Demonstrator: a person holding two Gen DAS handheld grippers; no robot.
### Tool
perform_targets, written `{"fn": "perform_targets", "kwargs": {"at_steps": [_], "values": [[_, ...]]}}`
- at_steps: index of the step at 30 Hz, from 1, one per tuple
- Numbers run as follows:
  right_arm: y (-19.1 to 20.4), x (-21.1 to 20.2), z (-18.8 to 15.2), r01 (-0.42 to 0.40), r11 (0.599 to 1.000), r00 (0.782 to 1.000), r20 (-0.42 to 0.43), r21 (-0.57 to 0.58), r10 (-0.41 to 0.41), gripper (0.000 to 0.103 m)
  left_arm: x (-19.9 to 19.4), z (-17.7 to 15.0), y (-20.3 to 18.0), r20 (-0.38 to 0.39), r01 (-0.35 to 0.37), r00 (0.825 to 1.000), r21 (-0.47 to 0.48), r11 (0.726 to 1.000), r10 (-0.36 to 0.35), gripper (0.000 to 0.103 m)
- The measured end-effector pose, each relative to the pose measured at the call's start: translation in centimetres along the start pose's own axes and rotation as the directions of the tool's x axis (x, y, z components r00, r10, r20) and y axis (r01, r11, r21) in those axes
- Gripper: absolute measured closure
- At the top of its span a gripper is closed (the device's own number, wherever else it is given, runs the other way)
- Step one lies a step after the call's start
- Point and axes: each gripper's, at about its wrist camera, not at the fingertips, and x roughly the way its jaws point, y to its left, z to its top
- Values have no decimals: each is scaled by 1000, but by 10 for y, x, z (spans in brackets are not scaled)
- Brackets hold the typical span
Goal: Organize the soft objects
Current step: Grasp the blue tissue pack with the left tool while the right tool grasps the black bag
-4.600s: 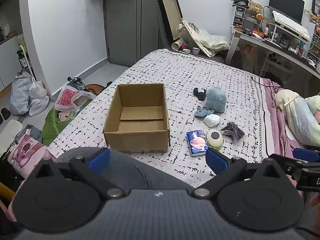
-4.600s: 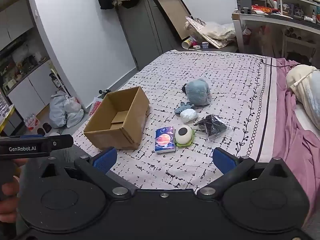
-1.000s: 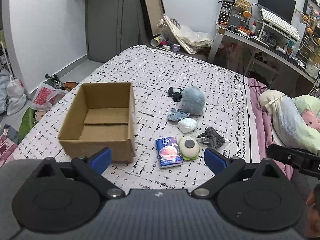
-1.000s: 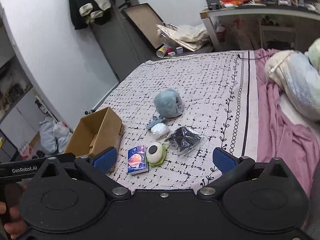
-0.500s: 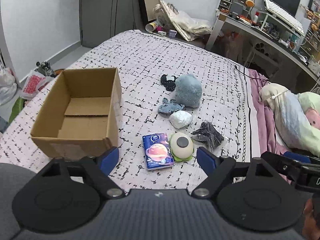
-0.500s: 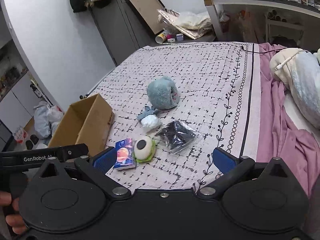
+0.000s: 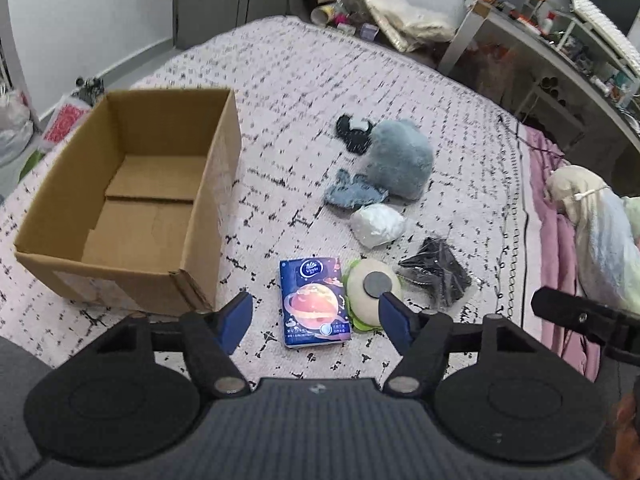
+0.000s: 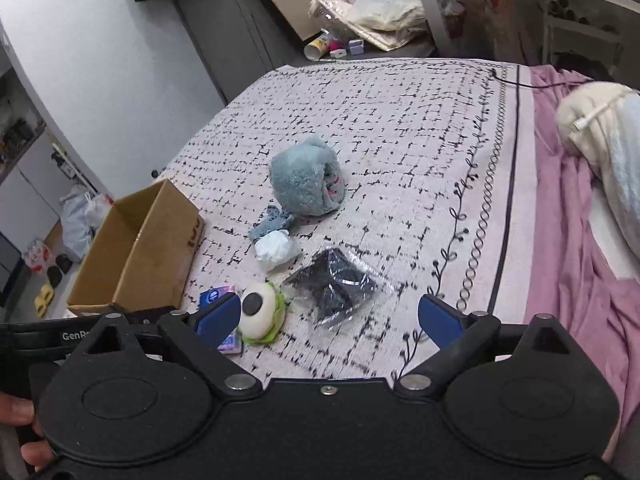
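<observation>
An open, empty cardboard box [image 7: 132, 208] [image 8: 136, 256] sits on the bed at the left. Right of it lie a blue tissue pack [image 7: 314, 300], a white-and-green eyeball plush [image 7: 372, 290] [image 8: 260, 312], a black item in a clear bag [image 7: 438, 272] [image 8: 334, 284], a white wad [image 7: 378, 224] [image 8: 276, 250], a blue-grey cloth [image 7: 352, 192], a fluffy blue plush [image 7: 400, 160] [image 8: 306, 178] and a black-and-white piece [image 7: 354, 132]. My left gripper [image 7: 314, 320] is open, just above the tissue pack. My right gripper [image 8: 328, 316] is open, near the bagged item.
The patterned bedspread [image 8: 400, 128] ends at a pink sheet [image 8: 580, 240] with a pillow [image 7: 600, 232] on the right. A desk [image 7: 560, 48] stands beyond the bed. Bags and clutter lie on the floor at left [image 8: 80, 216].
Both grippers have moved forward and down toward the objects on the bed, which now look larger. Both stay open and empty. Nothing on the bed has moved.
</observation>
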Motion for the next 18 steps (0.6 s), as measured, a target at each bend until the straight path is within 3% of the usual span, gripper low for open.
{"fn": "perform_targets", "kwargs": {"at_steps": [10, 18], "values": [[-10, 47, 14, -34, 999, 998, -57, 30, 36, 13, 43, 7, -9, -89, -35, 995, -1, 999, 35, 35], [-15, 73, 9, -24, 997, 995, -98, 70, 30, 16, 78, 2, -14, -173, -83, 981, 41, 996, 89, 35]]}}
